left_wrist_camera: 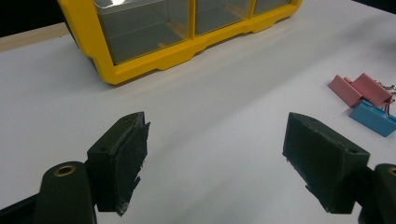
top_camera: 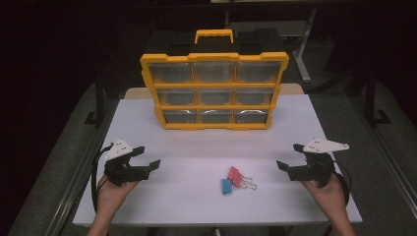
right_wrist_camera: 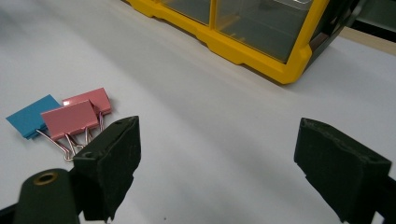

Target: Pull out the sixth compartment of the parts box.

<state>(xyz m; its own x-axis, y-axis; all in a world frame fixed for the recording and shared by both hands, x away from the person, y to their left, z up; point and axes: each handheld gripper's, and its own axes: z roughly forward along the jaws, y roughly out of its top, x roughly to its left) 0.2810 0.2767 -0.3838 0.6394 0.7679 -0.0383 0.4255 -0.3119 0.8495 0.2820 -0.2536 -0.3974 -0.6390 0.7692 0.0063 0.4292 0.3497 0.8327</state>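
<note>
On the white tabletop point(top_camera: 196, 147), three binder clips lie in a small cluster near the front edge, a little right of centre: two pink binder clips point(top_camera: 235, 175) and a blue binder clip point(top_camera: 226, 186). The blue one touches the pink ones on their near left side, and the wire handles of the pink ones point to the right. The left tool point(top_camera: 147, 158) hangs over the near left part of the tabletop, held in the person's left hand point(top_camera: 114, 189), with its jaws spread wide and nothing between them; in the left gripper view the clips sit off to the right of its jaws, well apart from them. The right tool point(top_camera: 289, 158) hangs over the near right part, in the person's right hand point(top_camera: 328, 192), its jaws likewise wide apart and empty; in the right gripper view the clips lie just beyond its left jaw. The clips rest between the two tools, touched by neither. At the far side of the tabletop stands a yellow organiser case point(top_camera: 214, 91), upright, with three rows of three clear-fronted drawers and a yellow handle point(top_camera: 213, 35) on top.
</note>
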